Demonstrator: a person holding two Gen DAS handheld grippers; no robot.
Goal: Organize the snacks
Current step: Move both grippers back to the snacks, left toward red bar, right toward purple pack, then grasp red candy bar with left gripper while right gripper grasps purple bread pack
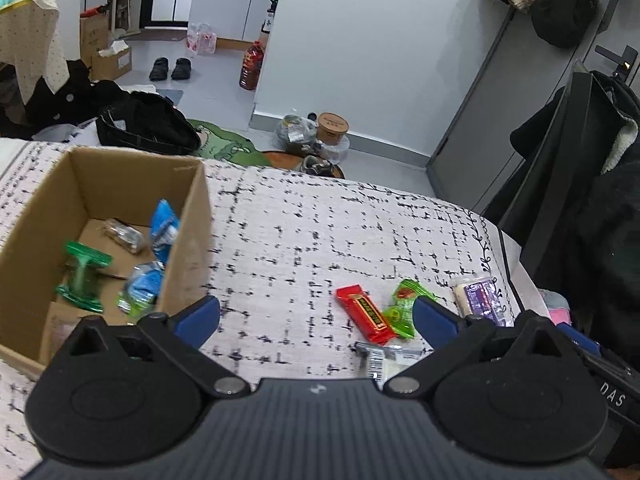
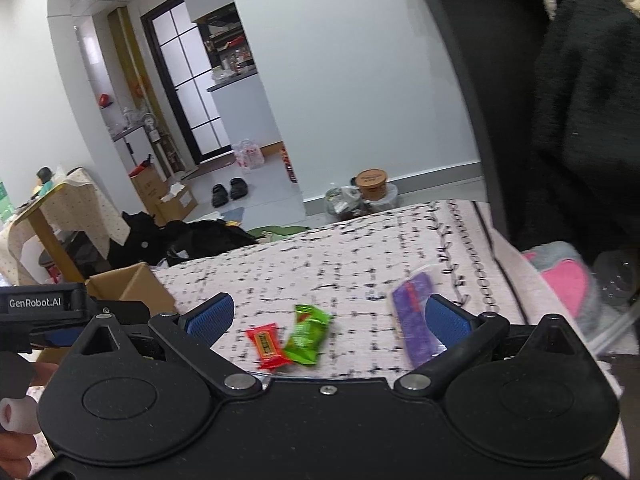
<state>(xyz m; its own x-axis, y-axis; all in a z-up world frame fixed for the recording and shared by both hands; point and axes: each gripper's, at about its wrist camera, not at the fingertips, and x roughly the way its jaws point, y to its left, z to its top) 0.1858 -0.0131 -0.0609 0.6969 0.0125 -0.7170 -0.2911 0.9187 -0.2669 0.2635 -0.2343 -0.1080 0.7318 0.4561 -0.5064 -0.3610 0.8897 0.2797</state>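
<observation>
Now we hold left gripper point(image 1: 316, 316) and right gripper point(image 2: 326, 318) over patterned bed cover point(image 1: 304, 232), both with fingers spread, nothing between. Red snack bar point(image 1: 363, 314), green packet point(image 1: 402, 308), purple packet point(image 1: 482, 300) lie right of cardboard box point(image 1: 192, 216); more snacks inside box.

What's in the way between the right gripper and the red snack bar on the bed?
Nothing visible. The right gripper is open, and the red snack bar lies just ahead between its fingers, with the green packet touching its right side.
</observation>
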